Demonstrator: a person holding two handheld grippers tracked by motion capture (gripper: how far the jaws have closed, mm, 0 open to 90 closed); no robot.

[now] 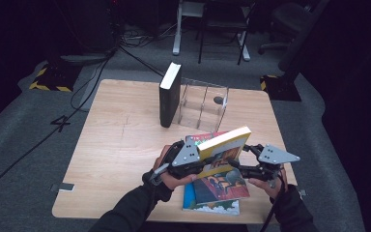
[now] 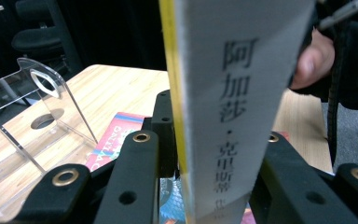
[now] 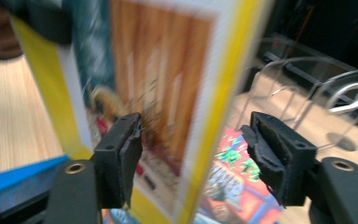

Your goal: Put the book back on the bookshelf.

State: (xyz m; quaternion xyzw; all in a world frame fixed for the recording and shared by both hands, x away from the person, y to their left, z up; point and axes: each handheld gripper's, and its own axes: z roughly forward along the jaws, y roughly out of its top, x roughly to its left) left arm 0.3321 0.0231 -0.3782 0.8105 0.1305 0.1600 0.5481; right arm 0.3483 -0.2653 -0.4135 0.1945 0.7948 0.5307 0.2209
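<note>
**Book lifting off the stack**

I am holding the yellow-edged book (image 1: 223, 151) low and centre in the high view, my left gripper (image 1: 199, 162) clamping its spine. The left gripper view is showing the spine's Chinese lettering, 阿加莎·克里斯. My right gripper (image 3: 193, 156) is standing apart, straddling the cover without pressing.

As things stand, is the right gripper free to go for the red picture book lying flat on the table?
Probably yes: the right gripper stands open, and the left gripper holds the yellow-edged book above the red picture book.
</note>
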